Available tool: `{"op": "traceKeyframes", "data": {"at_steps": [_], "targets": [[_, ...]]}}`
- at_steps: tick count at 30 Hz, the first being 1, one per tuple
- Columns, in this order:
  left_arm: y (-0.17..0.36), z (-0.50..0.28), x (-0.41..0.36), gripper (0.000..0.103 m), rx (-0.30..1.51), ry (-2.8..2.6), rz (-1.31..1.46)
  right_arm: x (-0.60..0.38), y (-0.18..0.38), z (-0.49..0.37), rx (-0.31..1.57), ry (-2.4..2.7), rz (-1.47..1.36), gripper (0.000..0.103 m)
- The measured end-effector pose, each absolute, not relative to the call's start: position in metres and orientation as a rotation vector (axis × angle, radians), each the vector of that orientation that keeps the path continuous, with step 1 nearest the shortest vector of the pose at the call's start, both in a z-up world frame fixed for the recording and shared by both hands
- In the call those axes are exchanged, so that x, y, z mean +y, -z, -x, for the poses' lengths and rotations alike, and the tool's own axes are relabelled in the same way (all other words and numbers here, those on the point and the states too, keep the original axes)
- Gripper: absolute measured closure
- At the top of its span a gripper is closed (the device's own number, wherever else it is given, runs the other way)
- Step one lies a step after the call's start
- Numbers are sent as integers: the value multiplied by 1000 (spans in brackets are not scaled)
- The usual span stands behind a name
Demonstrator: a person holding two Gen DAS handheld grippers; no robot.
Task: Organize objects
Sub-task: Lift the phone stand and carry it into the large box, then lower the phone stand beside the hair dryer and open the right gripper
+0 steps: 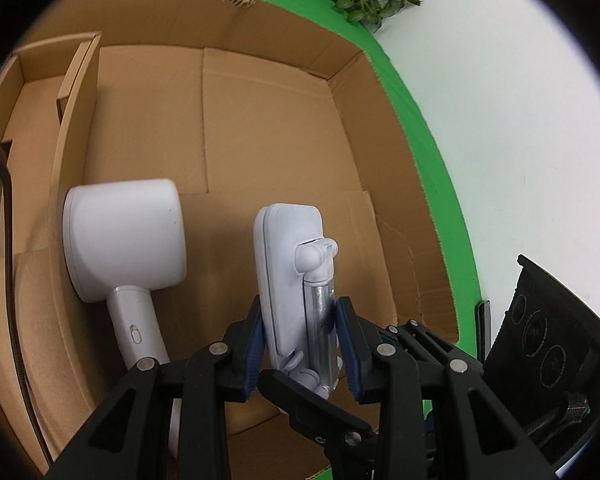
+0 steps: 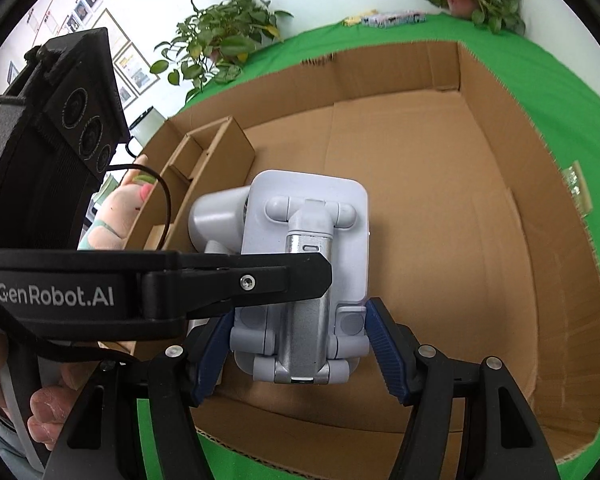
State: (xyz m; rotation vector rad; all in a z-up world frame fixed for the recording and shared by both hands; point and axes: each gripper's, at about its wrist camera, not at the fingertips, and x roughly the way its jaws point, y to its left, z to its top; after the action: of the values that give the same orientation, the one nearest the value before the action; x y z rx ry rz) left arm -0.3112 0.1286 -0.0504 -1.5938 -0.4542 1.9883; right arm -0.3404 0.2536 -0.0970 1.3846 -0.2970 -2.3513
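Both grippers are on the same thing here: a white folded stand point(image 1: 290, 280) with a silver arm, hanging over the floor of the big cardboard box point(image 1: 268, 120). The left gripper point(image 1: 300, 344) pinches it narrowly, blue pads pressed against its thin edges. The right gripper point(image 2: 300, 344) clamps across its wider face, jaws about half spread, a pad touching each side. Just left of the stand a white hair dryer point(image 1: 124, 240) lies on the box floor, against a cardboard divider point(image 1: 74, 120). The box sits on a green cloth point(image 2: 560, 80).
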Motion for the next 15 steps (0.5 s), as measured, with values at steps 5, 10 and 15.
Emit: {"op": "traceKeyframes", "data": {"at_steps": [5,10,15], "targets": [[57,309,128,69,-448,-1975,1645,252,102,340,-316,2314,-1442,40],[55,307,120,68,-455,-2002,1708,249,104,342,-301,2298,-1487,40],[40,299,105,68,-476,-2038,1670,245,106,342,-284,2299,-1524,40]]}}
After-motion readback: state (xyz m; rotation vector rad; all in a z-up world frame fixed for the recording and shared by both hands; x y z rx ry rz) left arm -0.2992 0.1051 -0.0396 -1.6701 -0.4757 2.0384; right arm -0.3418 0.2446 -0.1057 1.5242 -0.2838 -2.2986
